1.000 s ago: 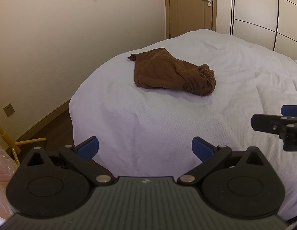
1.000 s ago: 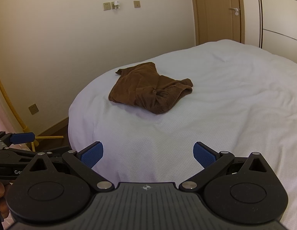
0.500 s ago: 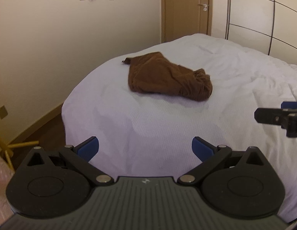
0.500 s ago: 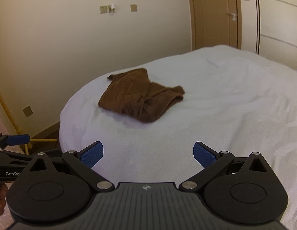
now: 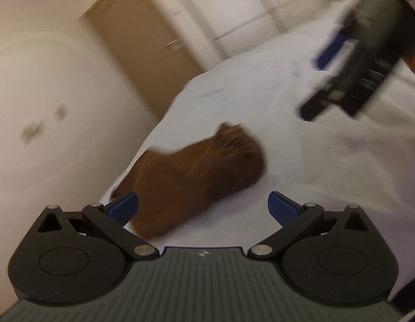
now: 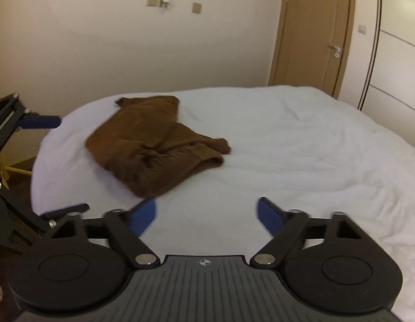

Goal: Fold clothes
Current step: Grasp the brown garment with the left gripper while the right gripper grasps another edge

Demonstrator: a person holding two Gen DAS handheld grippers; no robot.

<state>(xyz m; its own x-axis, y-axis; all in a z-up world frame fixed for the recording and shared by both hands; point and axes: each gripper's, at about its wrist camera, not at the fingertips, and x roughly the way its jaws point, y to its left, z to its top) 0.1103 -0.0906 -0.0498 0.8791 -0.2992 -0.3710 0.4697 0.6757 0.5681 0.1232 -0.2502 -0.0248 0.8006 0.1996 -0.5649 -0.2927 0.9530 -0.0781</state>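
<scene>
The brown sweater (image 6: 156,145) lies bunched up on the white bed (image 6: 301,145) near its rounded corner, looks soft and floppy, best pinched at an edge, and the left gripper (image 5: 203,206) and right gripper (image 6: 207,216) are both wide open, holding nothing.

Two matching hand-held grippers are showing. The left gripper (image 5: 203,209) is presenting a dark grey ribbed body plate stamped with a small pale emblem, flanked by two matte black round housings with shallow circular recesses. Black linkage arms with triangular cut-outs are pivoting on silver screws and are ending in blue pads (image 5: 123,208). The right gripper (image 6: 206,215) is wearing the same black housings, grey ribbed plate, silver screws and blue pads (image 6: 269,216), its emblem a small circle crossed by a line.
</scene>
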